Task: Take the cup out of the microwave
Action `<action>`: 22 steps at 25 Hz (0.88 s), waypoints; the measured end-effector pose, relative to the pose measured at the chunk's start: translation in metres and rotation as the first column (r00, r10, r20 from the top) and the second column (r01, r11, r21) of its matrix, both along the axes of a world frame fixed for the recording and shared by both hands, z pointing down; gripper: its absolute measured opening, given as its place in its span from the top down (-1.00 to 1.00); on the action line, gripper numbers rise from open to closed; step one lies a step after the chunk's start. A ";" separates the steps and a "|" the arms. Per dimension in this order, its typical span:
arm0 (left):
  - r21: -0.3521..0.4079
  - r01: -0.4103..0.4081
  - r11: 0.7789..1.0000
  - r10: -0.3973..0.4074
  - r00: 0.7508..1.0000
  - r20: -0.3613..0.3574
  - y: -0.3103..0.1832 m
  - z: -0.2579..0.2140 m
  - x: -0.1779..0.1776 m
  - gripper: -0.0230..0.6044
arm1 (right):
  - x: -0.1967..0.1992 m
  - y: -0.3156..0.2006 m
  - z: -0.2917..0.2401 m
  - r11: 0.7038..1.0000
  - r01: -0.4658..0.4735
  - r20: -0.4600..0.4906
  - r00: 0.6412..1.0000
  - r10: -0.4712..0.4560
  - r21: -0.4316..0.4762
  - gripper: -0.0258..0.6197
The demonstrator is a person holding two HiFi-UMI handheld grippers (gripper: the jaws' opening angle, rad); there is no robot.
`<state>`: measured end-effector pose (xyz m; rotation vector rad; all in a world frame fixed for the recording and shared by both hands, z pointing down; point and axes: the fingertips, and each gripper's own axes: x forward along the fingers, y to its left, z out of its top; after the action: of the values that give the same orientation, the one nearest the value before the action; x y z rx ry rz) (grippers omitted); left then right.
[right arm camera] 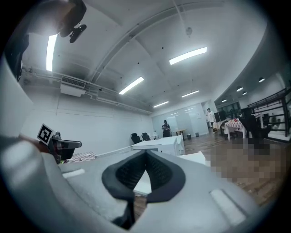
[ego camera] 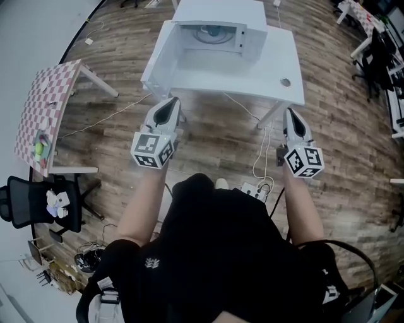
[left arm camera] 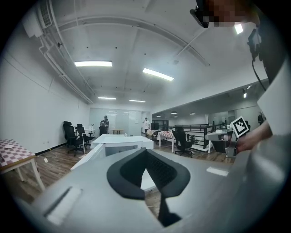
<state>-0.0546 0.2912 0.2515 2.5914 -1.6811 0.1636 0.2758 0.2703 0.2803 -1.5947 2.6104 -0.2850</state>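
I hold my left gripper (ego camera: 170, 103) and right gripper (ego camera: 291, 113) level, near the white table (ego camera: 252, 76), and both have their fingers closed tip to tip with nothing between them. On the far side of the table, the white microwave (ego camera: 218, 11) has its door (ego camera: 159, 58) swung open to the left. A round greyish shape (ego camera: 211, 33) sits inside, though I cannot tell if it is the cup. The only print is the black-and-white square markers on each gripper's cube (ego camera: 152, 150).

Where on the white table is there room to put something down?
The widest bare patch is the table front, between the open door at left and the round cable hole at right. A narrower strip lies right of the microwave. The back is filled by the microwave, the left edge by the open door.
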 end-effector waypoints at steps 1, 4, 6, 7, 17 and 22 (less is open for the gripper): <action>-0.004 0.007 1.000 -0.007 1.000 -0.003 -0.001 0.004 0.002 0.92 | 0.000 -0.005 0.004 1.000 0.003 -0.002 1.000 -0.003 -0.005 0.92; -0.027 0.017 0.999 -0.017 1.000 -0.005 -0.004 0.019 0.007 0.92 | -0.004 -0.019 0.016 1.000 0.007 0.002 1.000 -0.007 -0.023 0.92; -0.041 0.011 0.999 -0.011 1.000 -0.008 -0.012 0.026 0.010 0.92 | -0.009 -0.029 0.020 1.000 0.014 0.002 1.000 -0.014 -0.021 0.92; -0.042 0.008 0.999 -0.009 1.000 -0.011 -0.019 0.027 0.011 0.92 | -0.013 -0.035 0.021 1.000 0.021 -0.001 1.000 -0.021 -0.018 0.92; -0.023 -0.028 0.999 0.027 0.999 -0.018 -0.114 0.038 0.003 0.92 | -0.050 -0.118 0.019 0.999 0.041 -0.018 0.999 -0.041 -0.016 0.92; -0.031 -0.053 0.998 0.052 0.998 -0.037 -0.172 0.044 -0.002 0.92 | -0.070 -0.167 0.030 0.999 0.038 -0.024 0.999 -0.039 -0.038 0.92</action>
<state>-0.0565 0.1189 0.2960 2.6007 -1.5862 0.1433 0.2055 0.1036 0.3101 -1.5701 2.6725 -0.3206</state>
